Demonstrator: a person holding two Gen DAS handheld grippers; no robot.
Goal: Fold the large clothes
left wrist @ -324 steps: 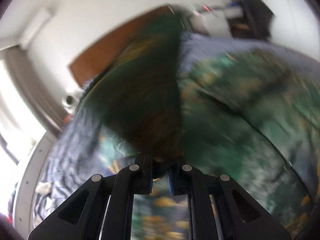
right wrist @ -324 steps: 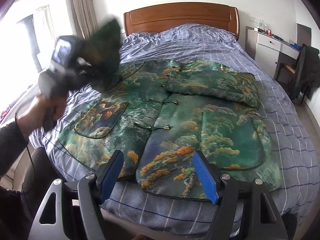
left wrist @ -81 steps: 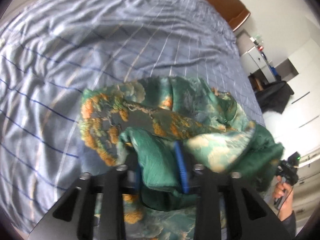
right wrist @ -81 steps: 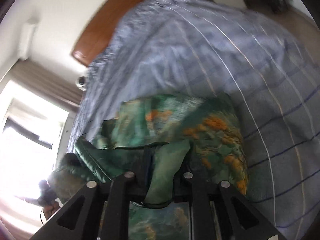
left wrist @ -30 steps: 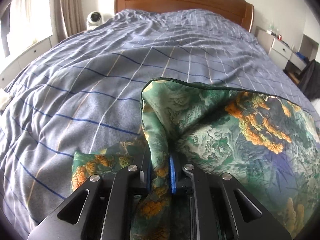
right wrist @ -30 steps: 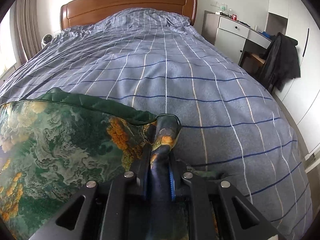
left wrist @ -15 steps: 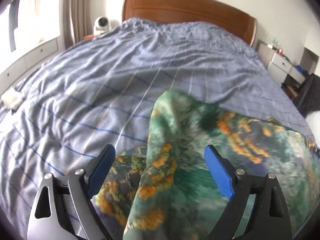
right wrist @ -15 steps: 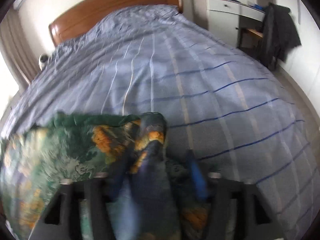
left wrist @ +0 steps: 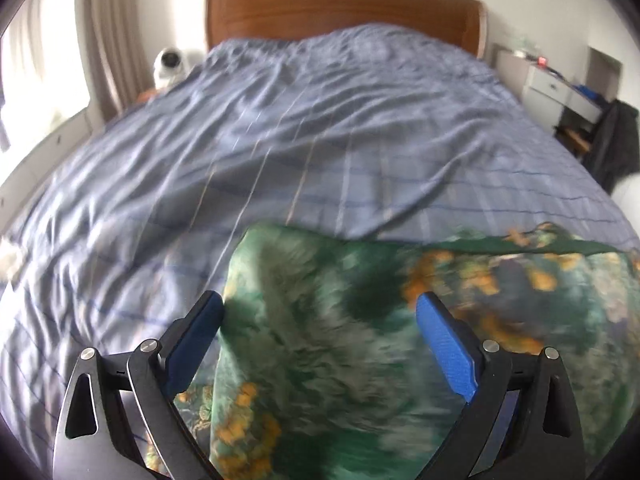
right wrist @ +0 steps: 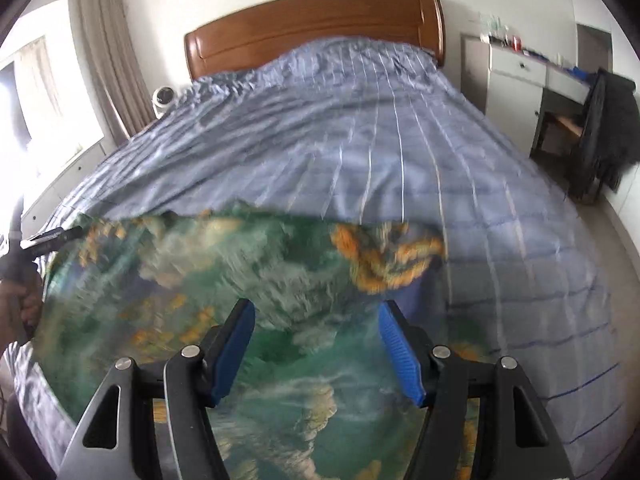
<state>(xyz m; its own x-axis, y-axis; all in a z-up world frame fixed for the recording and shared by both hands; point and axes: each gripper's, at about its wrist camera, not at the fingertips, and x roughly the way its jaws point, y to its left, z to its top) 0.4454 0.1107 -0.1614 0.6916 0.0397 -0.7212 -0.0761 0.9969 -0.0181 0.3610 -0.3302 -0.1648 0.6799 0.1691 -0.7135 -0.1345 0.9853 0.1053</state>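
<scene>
A green jacket printed with orange and white scenery (left wrist: pixel 500 280) lies folded at the near end of the bed, blurred by motion. My left gripper (left wrist: pixel 320 300) hovers over its left corner; the blue pads stand wide apart and are still opening, touching no cloth. In the right wrist view the same jacket (right wrist: pixel 200 272) spreads to the left, and my right gripper (right wrist: pixel 316 307) hangs open above its right corner, pads clear of the fabric. A person's hand (right wrist: pixel 16 300) with the other gripper shows at the left edge.
A blue checked duvet (left wrist: pixel 320 140) covers the bed up to a brown wooden headboard (left wrist: pixel 340 8). A white round device (left wrist: pixel 170 64) sits at the back left by the curtains. A white desk (right wrist: pixel 516 76) and a dark coat on a chair (right wrist: pixel 612 120) stand on the right.
Both grippers, shut on folds of the jacket a second ago, have opened and let it drop. Both have lifted and drawn back from the cloth, which now lies flatter.
</scene>
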